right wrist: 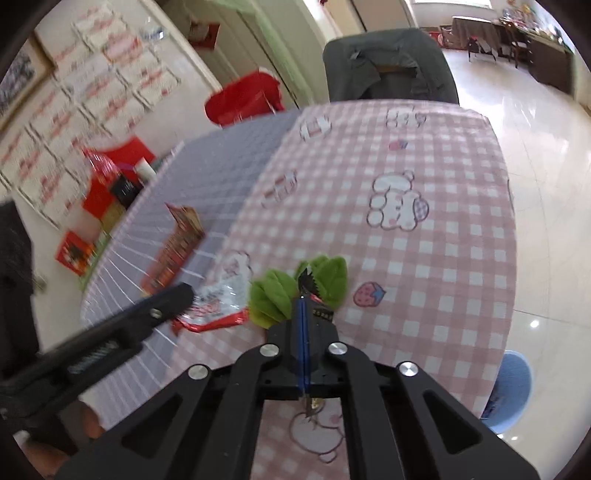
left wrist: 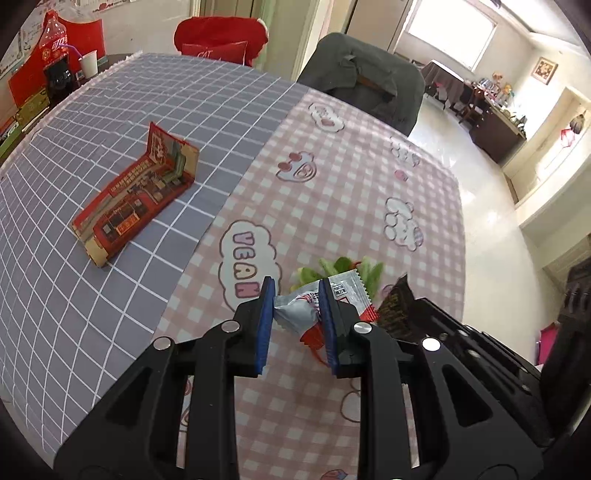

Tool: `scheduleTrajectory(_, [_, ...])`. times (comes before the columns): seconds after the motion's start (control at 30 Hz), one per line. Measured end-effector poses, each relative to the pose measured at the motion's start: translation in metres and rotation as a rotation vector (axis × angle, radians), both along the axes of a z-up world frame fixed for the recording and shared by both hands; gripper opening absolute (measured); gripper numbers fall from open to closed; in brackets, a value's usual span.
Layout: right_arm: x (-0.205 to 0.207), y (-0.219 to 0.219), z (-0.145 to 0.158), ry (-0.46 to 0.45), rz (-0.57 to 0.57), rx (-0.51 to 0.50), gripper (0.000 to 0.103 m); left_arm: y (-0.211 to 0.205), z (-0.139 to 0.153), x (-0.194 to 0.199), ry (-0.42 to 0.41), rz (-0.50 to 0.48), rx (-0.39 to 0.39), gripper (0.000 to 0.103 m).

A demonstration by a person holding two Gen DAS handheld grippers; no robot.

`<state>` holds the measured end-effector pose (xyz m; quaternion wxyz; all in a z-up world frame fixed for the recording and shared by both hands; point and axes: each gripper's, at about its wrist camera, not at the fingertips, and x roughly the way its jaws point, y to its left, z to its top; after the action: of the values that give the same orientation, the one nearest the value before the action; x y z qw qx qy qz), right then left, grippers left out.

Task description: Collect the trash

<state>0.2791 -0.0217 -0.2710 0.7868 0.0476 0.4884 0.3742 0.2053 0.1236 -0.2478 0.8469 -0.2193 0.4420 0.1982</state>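
Observation:
My left gripper [left wrist: 296,295] has its blue pads around a silver and red snack wrapper [left wrist: 301,314] on the pink checked tablecloth; the jaws stand apart with the wrapper between them. My right gripper [right wrist: 303,295] is shut on a dark brown wrapper [right wrist: 309,283], seen beside the left gripper in the left wrist view [left wrist: 397,306]. Green fabric leaves [right wrist: 277,291] lie under both grippers. The silver wrapper also shows in the right wrist view [right wrist: 218,302]. A flattened red carton [left wrist: 136,195] lies on the grey grid cloth to the left.
A grey-covered chair [left wrist: 365,81] stands at the table's far edge, a red chair [left wrist: 221,33] further left. A paper cup [left wrist: 88,62] and red boxes sit on a side table at far left. The table edge [right wrist: 509,206] drops to tiled floor at right.

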Motion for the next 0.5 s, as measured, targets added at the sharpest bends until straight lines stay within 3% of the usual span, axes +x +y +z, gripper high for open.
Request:
scheduleTrajectory(0.23, [-0.003, -0.028, 0.037, -0.047, -0.057, 0.061, 0.001, -0.025, 0.02, 0.007, -0.039, -0.04, 0.003, 0.024])
scheduleTrajectory(0.5, [-0.006, -0.077, 0.054, -0.059, -0.137, 0.1, 0.001, -0.067, 0.039, 0.021, -0.081, -0.104, 0.014, 0.024])
